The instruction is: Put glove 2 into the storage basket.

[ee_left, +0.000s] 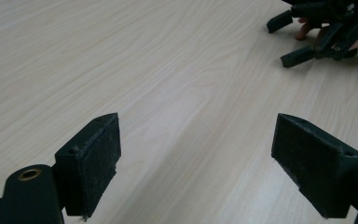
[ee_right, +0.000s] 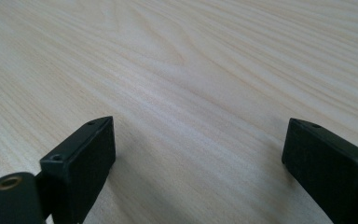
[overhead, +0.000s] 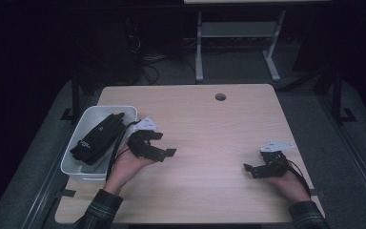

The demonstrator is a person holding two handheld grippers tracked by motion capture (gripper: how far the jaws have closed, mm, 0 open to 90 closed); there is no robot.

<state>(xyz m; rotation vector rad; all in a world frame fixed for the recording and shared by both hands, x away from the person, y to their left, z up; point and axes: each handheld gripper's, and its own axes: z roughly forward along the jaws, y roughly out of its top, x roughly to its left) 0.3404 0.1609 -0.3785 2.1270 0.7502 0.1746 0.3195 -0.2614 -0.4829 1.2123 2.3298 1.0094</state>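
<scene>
The left claw [overhead: 164, 145] is resting in the person's left hand [overhead: 128, 164] at the left side of the light wood-grain counter [overhead: 209, 124], just beside the white rectangular plastic bin [overhead: 76, 167]. Its jaws are standing wide apart and are holding nothing; in the left gripper view the left claw [ee_left: 196, 158] is framing bare counter [ee_left: 121, 56] between its two black pads.

The bin is sitting at the counter's left edge. A black folded fabric item [overhead: 97, 138] is lying inside it, slanting from the far right corner toward the near left.

The right claw [overhead: 250, 169] is resting in the person's right hand [overhead: 290, 183] near the counter's right edge, well apart from the bin. Its jaws are pointing toward the counter's middle. In the right gripper view the right claw [ee_right: 198, 163] is gaping wide over bare wood [ee_right: 191, 56], gripping nothing. The right claw [ee_left: 291, 39] is also appearing at the upper right of the left gripper view.
</scene>
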